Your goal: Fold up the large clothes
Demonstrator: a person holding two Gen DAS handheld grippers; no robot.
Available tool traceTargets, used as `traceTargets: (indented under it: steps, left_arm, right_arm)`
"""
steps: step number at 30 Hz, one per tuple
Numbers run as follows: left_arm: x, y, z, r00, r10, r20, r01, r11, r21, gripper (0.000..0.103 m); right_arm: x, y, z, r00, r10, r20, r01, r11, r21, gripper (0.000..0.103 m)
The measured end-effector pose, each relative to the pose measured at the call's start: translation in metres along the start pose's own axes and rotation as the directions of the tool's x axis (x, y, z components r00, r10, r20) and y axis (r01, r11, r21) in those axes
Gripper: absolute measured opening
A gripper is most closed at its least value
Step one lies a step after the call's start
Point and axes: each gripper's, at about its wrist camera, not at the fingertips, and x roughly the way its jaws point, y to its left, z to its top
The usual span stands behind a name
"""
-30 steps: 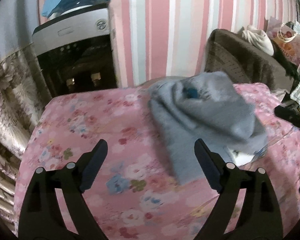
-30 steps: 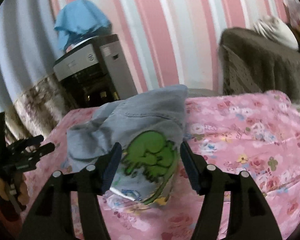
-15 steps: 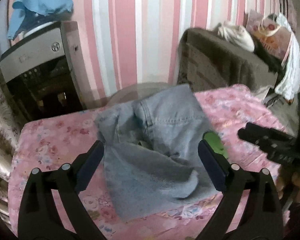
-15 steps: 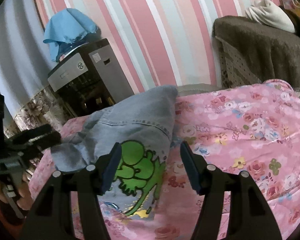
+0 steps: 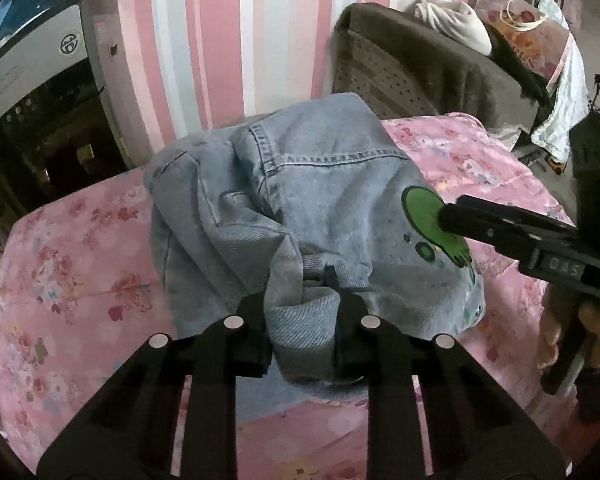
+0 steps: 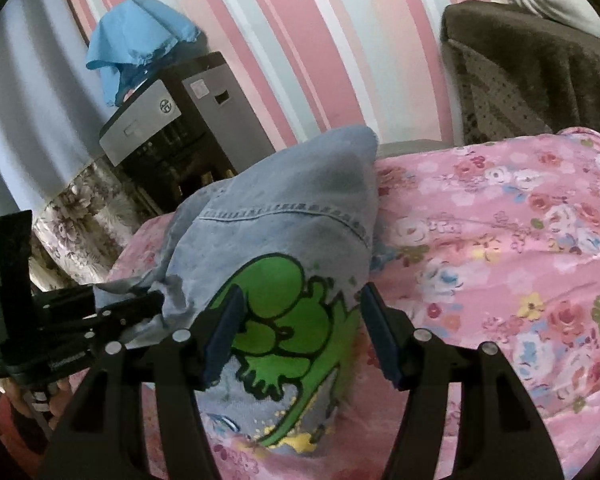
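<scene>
A light blue denim jacket [image 5: 300,200] with a green cartoon print [image 6: 284,320] lies crumpled on the pink floral bedspread [image 5: 80,280]. My left gripper [image 5: 302,320] is shut on a thick fold of the jacket's near edge. In the right wrist view the left gripper [image 6: 112,320] bites the jacket's left side. My right gripper [image 6: 300,332] is open, its jaws on either side of the green print, low over the jacket [image 6: 292,216]. In the left wrist view the right gripper [image 5: 460,216] shows from the side over the print.
A grey water dispenser [image 6: 172,128] with a blue cloth [image 6: 136,44] on top stands by the striped wall. A brown covered sofa [image 5: 420,64] with bags and clothes is at the back right. A floral curtain [image 6: 76,220] hangs at left.
My left gripper moved in to the jacket's near edge and shut on a fold of it. My right gripper came closer and lower over the green print, still open.
</scene>
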Motion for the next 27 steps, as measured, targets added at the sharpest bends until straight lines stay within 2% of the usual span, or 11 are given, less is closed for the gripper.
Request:
traceTargets:
  steps: [3,4,5,8,13,17,20,23,25,27]
  left_arm:
    - [-0.002,0.007,-0.006,1.000,-0.024,0.019,0.024,1.000,-0.013,0.018]
    - [-0.002,0.010,-0.008,0.999,-0.034,0.030,0.034,0.999,-0.023,0.017]
    - [-0.003,0.013,-0.010,0.998,-0.041,0.043,0.043,0.999,-0.031,0.017]
    - [-0.009,0.018,-0.012,0.996,-0.044,0.073,0.047,0.998,-0.048,0.015]
    - [-0.034,0.031,-0.024,0.993,-0.019,0.115,0.027,0.997,-0.075,0.014]
    - [-0.060,0.049,-0.045,0.988,0.002,0.156,0.017,0.992,-0.122,0.014]
    - [-0.049,0.062,-0.059,0.995,0.005,0.103,0.011,0.987,-0.157,0.015]
    - [-0.027,0.070,-0.066,0.997,-0.030,0.065,0.042,0.980,-0.194,0.017]
    - [-0.019,0.069,-0.066,0.997,-0.059,0.058,0.069,0.977,-0.202,0.019]
    - [-0.010,0.063,-0.064,0.996,-0.078,0.049,0.085,0.980,-0.179,0.022]
  right_arm:
    - [0.009,-0.001,0.002,0.999,0.037,-0.016,-0.037,0.999,0.016,0.061]
    - [0.011,0.001,0.001,0.999,0.034,-0.013,-0.034,0.999,0.003,0.057]
    - [0.014,0.003,0.001,1.000,0.027,-0.014,-0.027,1.000,-0.014,0.048]
    - [0.012,0.014,-0.002,1.000,0.008,0.015,-0.007,0.999,-0.050,0.040]
    - [0.000,0.055,-0.007,0.996,0.016,0.085,-0.001,0.985,-0.174,0.036]
    - [-0.007,0.100,-0.002,0.994,0.028,0.110,0.007,0.953,-0.303,0.035]
    - [0.007,0.123,0.002,0.996,-0.016,0.088,0.048,0.925,-0.377,0.036]
    - [0.021,0.126,-0.007,0.990,-0.115,0.082,0.139,0.890,-0.434,0.036]
    - [0.028,0.107,-0.016,0.987,-0.155,0.049,0.162,0.898,-0.410,0.036]
    - [0.032,0.083,-0.025,0.989,-0.145,0.019,0.142,0.920,-0.365,0.036]
